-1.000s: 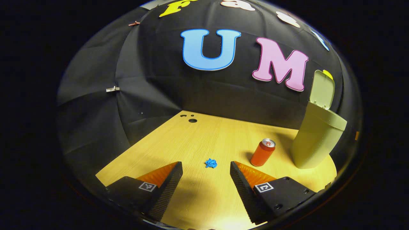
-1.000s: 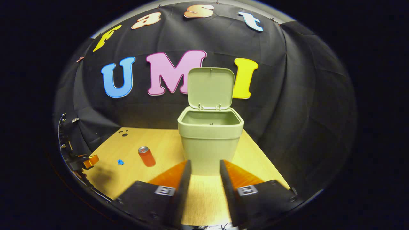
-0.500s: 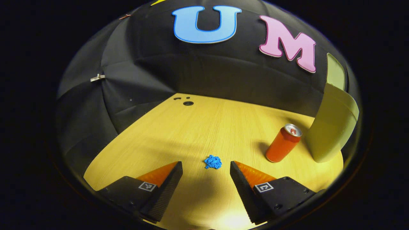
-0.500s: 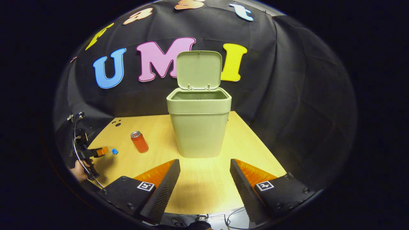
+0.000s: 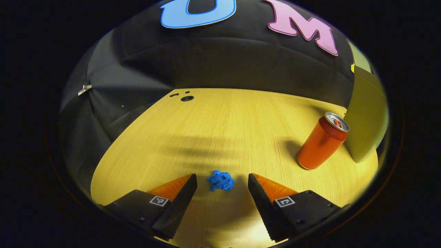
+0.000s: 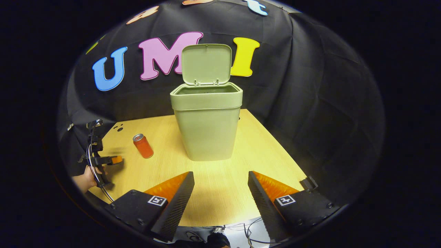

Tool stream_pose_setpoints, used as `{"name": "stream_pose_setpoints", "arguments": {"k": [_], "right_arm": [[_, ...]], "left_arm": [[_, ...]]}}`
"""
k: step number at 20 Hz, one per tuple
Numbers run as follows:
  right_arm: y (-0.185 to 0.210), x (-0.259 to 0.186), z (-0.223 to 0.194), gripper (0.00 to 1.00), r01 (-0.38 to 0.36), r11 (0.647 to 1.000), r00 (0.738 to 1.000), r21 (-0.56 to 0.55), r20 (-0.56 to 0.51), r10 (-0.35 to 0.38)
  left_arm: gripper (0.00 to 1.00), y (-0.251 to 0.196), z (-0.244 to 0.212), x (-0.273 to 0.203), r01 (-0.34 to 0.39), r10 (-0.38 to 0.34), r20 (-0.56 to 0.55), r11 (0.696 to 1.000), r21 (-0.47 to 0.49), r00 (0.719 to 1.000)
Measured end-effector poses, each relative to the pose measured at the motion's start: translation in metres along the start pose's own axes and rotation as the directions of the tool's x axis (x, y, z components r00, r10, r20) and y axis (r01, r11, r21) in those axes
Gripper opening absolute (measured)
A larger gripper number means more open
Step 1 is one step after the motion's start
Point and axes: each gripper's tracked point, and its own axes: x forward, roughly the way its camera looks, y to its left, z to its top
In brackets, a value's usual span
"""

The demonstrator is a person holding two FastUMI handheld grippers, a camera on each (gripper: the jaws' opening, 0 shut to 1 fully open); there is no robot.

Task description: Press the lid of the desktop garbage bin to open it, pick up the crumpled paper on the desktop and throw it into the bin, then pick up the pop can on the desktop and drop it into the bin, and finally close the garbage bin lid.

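Crumpled paper is lying on the desk between my left claw's spread fingers, untouched; I'm lining up the grab. Next I'm judging a pinch, then a carry to the open bin. Right claw is hanging spread.

Wooden desktop with small holes, perhaps cable ports; loose cables.

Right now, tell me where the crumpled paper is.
In the left gripper view the crumpled paper lies on the table between the left hand-held gripper's open fingers, left of the can.
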Motion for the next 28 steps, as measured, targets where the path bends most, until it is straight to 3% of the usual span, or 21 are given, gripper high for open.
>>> {"name": "stream_pose_setpoints", "arguments": {"k": [7, 9, 10, 11, 12, 13, 14, 17, 19, 21, 22, 25, 26, 27, 28], "right_arm": [[-0.002, -0.008, -0.017, 0.99, 0.018, 1.000, 0.999, 0.025, -0.035, -0.017], [-0.002, -0.011, -0.023, 0.99, 0.021, 0.999, 0.999, 0.038, -0.049, -0.019], [-0.001, -0.012, -0.026, 0.99, 0.016, 0.999, 0.998, 0.046, -0.057, -0.014], [0.001, -0.014, -0.029, 0.99, 0.014, 0.999, 0.998, 0.051, -0.061, -0.011], [0.001, -0.015, -0.030, 0.99, 0.014, 0.998, 0.998, 0.053, -0.061, -0.011], [0.003, -0.016, -0.032, 0.98, 0.012, 0.999, 0.998, 0.053, -0.061, -0.009], [0.004, -0.017, -0.033, 0.99, 0.010, 0.999, 0.998, 0.053, -0.060, -0.006], [0.008, -0.021, -0.039, 0.98, 0.000, 0.999, 0.998, 0.050, -0.063, 0.003], [0.012, -0.023, -0.043, 0.99, -0.009, 0.999, 0.998, 0.049, -0.065, 0.013], [0.016, -0.026, -0.044, 0.99, -0.021, 0.999, 0.998, 0.047, -0.061, 0.024], [0.017, -0.027, -0.044, 0.99, -0.026, 0.999, 0.998, 0.046, -0.059, 0.028], [0.022, -0.030, -0.046, 0.99, -0.045, 0.998, 0.997, 0.051, -0.058, 0.048], [0.025, -0.031, -0.047, 0.99, -0.051, 0.997, 0.997, 0.052, -0.058, 0.054], [0.026, -0.032, -0.048, 0.99, -0.056, 0.997, 0.997, 0.052, -0.056, 0.059], [0.028, -0.034, -0.048, 0.98, -0.061, 0.997, 0.996, 0.052, -0.054, 0.064]], "left_arm": [[0.91, -0.003, -0.009, 0.015, -0.021, 0.021, -0.023, 1.000, -0.016, 1.000], [0.82, -0.001, -0.009, 0.015, -0.026, 0.026, -0.021, 1.000, -0.018, 0.999], [0.71, 0.000, -0.011, 0.015, -0.030, 0.030, -0.023, 0.999, -0.020, 0.999], [0.71, 0.000, -0.011, 0.013, -0.032, 0.032, -0.025, 0.999, -0.019, 0.999], [0.59, 0.000, -0.012, 0.013, -0.033, 0.033, -0.026, 0.999, -0.014, 0.999], [0.57, -0.001, -0.012, 0.012, -0.031, 0.031, -0.026, 1.000, -0.006, 0.999], [0.43, -0.001, -0.013, 0.011, -0.031, 0.031, -0.025, 1.000, -0.003, 0.999], [0.33, -0.004, -0.017, 0.000, -0.010, 0.010, -0.029, 1.000, 0.001, 1.000], [0.34, 0.000, -0.017, -0.009, -0.012, 0.011, -0.014, 1.000, -0.007, 1.000], [0.24, 0.009, -0.011, -0.022, -0.018, 0.018, 0.015, 0.999, -0.030, 1.000], [0.29, 0.012, -0.008, -0.028, -0.017, 0.018, 0.027, 0.999, -0.039, 0.999], [0.29, 0.018, 0.012, -0.055, 0.007, -0.002, 0.073, 0.998, -0.060, 0.997], [0.24, 0.018, 0.019, -0.065, 0.019, -0.012, 0.094, 0.998, -0.064, 0.996], [0.29, 0.015, 0.028, -0.075, 0.034, -0.026, 0.113, 0.997, -0.064, 0.993], [0.24, 0.013, 0.036, -0.087, 0.050, -0.042, 0.128, 0.997, -0.060, 0.991]]}}
